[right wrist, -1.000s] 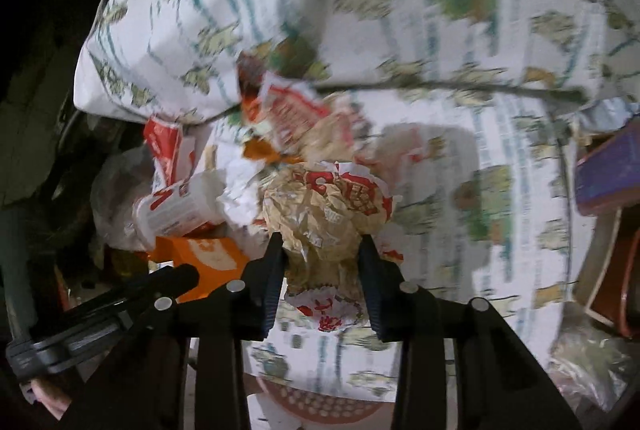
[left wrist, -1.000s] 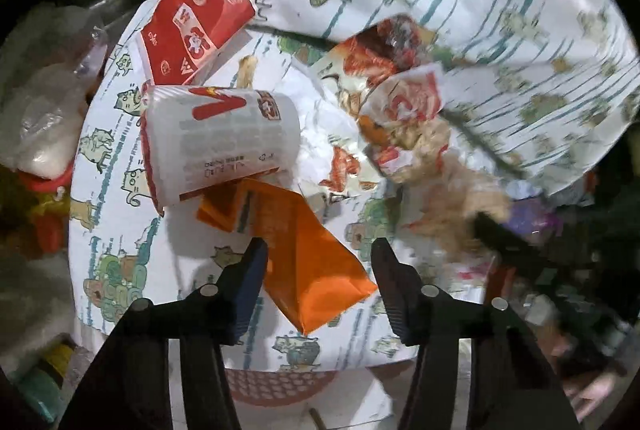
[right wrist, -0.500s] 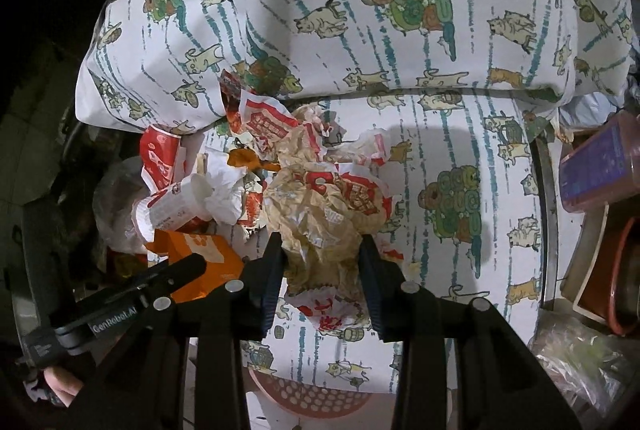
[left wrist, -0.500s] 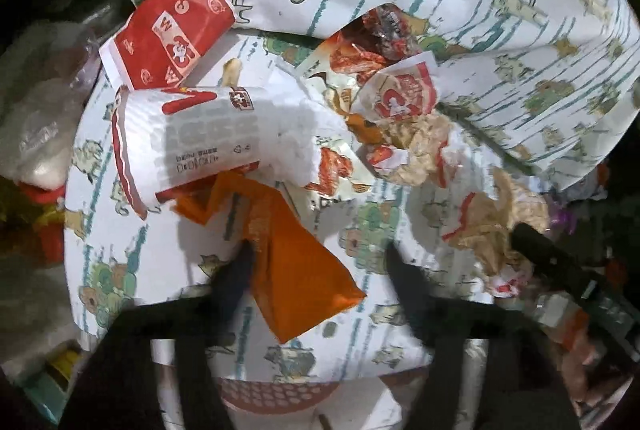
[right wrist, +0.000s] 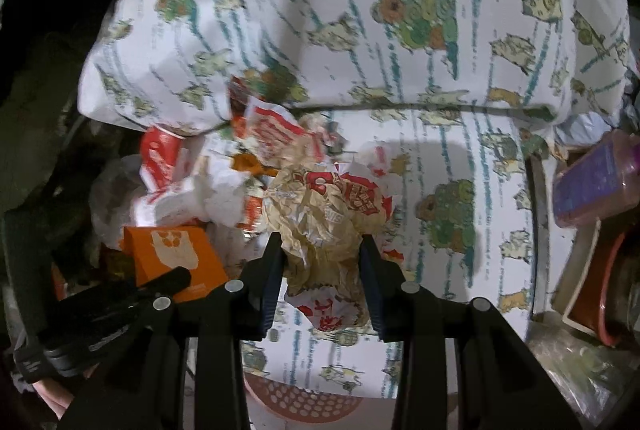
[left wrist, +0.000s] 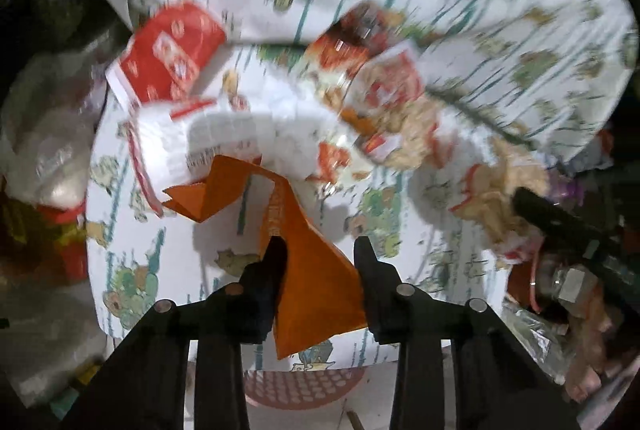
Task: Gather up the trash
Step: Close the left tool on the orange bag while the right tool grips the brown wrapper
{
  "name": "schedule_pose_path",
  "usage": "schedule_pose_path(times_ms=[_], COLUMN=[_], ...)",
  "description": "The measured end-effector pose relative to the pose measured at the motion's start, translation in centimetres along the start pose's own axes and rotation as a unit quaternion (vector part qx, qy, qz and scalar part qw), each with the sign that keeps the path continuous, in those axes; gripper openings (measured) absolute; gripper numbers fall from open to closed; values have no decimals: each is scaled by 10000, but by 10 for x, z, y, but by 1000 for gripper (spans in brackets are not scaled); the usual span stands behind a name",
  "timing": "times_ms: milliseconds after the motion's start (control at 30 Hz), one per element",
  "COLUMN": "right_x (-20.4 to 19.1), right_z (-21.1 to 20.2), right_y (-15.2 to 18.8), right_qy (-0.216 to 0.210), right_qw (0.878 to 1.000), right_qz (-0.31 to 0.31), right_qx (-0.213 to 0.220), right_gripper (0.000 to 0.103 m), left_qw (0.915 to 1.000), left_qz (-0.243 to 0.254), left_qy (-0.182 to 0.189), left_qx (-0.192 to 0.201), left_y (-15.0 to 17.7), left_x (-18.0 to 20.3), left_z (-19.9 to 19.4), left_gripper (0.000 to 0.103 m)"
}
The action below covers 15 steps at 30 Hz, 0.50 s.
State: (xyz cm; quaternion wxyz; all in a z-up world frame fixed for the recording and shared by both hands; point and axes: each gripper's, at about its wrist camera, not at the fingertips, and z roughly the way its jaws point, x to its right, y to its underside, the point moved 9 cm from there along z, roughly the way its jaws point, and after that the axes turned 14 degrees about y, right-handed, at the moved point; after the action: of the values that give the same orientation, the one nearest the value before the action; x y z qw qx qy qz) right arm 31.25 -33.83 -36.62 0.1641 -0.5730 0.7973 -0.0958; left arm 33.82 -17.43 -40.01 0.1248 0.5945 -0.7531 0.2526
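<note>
My left gripper [left wrist: 320,258] is closing its jaws on an orange paper carton [left wrist: 312,286], whose far end lifts off the cat-print cloth [left wrist: 132,254]; both pads touch it. The carton shows again in the right wrist view [right wrist: 172,250], beside the left gripper's finger [right wrist: 160,282]. My right gripper [right wrist: 322,250] is shut on a crumpled beige and red wrapper [right wrist: 320,218], held above the cloth. Behind lie a white paper cup [left wrist: 192,142], a red carton [left wrist: 168,50] and several crumpled red-printed wrappers [left wrist: 384,90].
A cat-print pillow [right wrist: 320,10] rises behind the litter. At right stand a purple container [right wrist: 592,178] and a red-rimmed tray [right wrist: 592,294]. A clear plastic bag [left wrist: 44,134] lies left of the cloth. A pink perforated basket [right wrist: 304,398] sits below the front edge.
The left gripper's jaws widened, then closed around the orange carton, which now tilts up off the cloth. The right gripper keeps its hold on the crumpled wrapper and has shifted slightly.
</note>
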Motion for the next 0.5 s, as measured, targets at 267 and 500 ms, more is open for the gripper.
schedule_pose_path(times_ms=[267, 500], right_x=[-20, -37], right_z=[-45, -101], right_y=[-6, 12], right_qy=[-356, -385], right_qw=[9957, 9884], right_qz=[-295, -657], right_qx=[797, 1317], right_gripper=[36, 36], left_qw=[9928, 9834], left_qz=[514, 859], left_qy=[394, 227], left_qx=[1008, 1581], left_y=[-11, 11], left_x=[18, 27], left_z=[-69, -125], left_gripper=[37, 37])
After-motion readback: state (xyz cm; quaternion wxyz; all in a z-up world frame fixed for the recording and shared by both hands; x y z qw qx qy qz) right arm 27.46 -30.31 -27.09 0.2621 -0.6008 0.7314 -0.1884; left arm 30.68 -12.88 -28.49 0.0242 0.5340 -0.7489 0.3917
